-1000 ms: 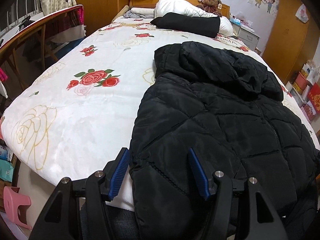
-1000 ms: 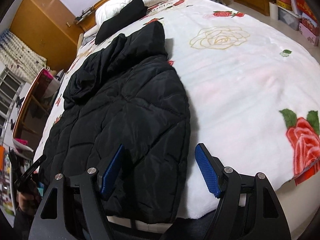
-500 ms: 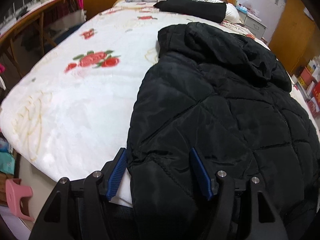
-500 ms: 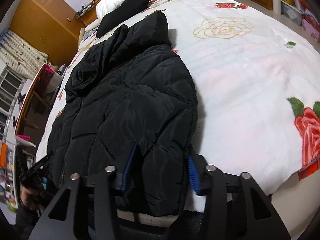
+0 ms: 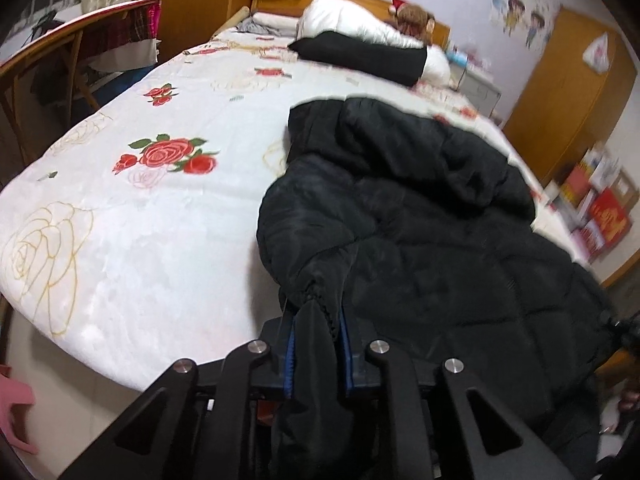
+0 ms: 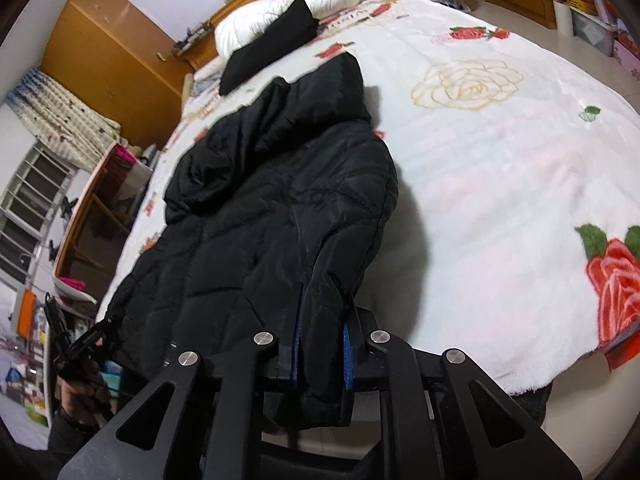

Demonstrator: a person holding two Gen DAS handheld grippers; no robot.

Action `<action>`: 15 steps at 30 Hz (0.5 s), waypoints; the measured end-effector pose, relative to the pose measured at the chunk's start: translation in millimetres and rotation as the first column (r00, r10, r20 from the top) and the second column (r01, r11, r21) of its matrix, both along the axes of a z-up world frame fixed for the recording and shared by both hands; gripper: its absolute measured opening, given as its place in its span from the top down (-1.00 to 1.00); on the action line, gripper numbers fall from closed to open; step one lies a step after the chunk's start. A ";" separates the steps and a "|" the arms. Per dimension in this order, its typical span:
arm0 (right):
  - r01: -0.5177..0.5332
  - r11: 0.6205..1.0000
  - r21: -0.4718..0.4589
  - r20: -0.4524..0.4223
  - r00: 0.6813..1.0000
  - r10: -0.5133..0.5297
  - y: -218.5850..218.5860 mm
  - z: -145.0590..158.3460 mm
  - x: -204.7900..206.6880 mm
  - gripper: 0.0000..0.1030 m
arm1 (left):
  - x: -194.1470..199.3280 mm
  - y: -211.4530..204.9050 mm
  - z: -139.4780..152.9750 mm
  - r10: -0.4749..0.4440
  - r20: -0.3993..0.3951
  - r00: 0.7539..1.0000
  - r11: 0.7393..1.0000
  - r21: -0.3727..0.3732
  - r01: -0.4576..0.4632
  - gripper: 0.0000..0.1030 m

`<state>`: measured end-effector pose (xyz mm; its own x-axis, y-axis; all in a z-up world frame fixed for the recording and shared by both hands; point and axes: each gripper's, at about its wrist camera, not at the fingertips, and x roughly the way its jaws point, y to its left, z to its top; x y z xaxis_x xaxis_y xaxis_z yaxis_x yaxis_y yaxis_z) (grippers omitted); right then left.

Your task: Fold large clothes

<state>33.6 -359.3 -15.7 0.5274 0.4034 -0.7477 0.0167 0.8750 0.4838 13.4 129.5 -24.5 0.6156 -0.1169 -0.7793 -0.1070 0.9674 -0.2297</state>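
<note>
Left wrist: left gripper (image 5: 316,354) just closed, clamping jacket (image 5: 420,216) hem.

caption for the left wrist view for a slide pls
Left gripper, jaws just closed, pinching the hem of a black quilted hooded jacket spread on a rose-print bed blanket.

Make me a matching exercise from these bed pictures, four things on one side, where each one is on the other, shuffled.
Things:
1. black puffer jacket
2. teddy bear
3. left claw
4. pink stool

Places:
A. on the floor, beside the bed
B. by the headboard, behind the white pillow
C. spread on the floral blanket
D. clamped on the jacket's hem

Pairs: 1-C, 2-B, 3-D, 4-A
</note>
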 end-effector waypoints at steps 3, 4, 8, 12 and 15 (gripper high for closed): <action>-0.009 1.000 0.015 0.032 0.999 0.009 1.4 11.7 2.5 0.72 | 1.1 7.4 11.8 0.013 0.034 0.999 0.999 -0.053 -0.011 0.69; -0.009 1.000 0.022 0.041 0.999 0.008 1.2 15.4 3.6 0.72 | 2.0 9.8 15.4 0.018 0.045 0.999 0.997 -0.071 -0.014 0.69; -0.010 0.998 0.054 0.070 0.998 0.006 -0.4 25.4 9.3 0.73 | 8.3 15.3 28.3 0.019 0.080 0.997 0.994 -0.106 -0.011 0.70; -0.003 0.996 0.091 0.095 0.996 -0.005 -2.7 32.1 17.1 0.73 | 16.4 20.9 38.5 0.031 0.109 0.994 0.989 -0.144 -0.015 0.71; -0.003 0.995 0.101 0.113 0.994 -0.008 -1.7 38.0 22.9 0.73 | 23.9 24.5 47.2 0.039 0.133 0.990 0.986 -0.164 -0.016 0.71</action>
<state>56.4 -361.0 22.3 0.6077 0.4724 -0.6384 -0.0412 0.8216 0.5686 37.3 154.0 22.6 0.7187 -0.2165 -0.6608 -0.0904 0.9132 -0.3974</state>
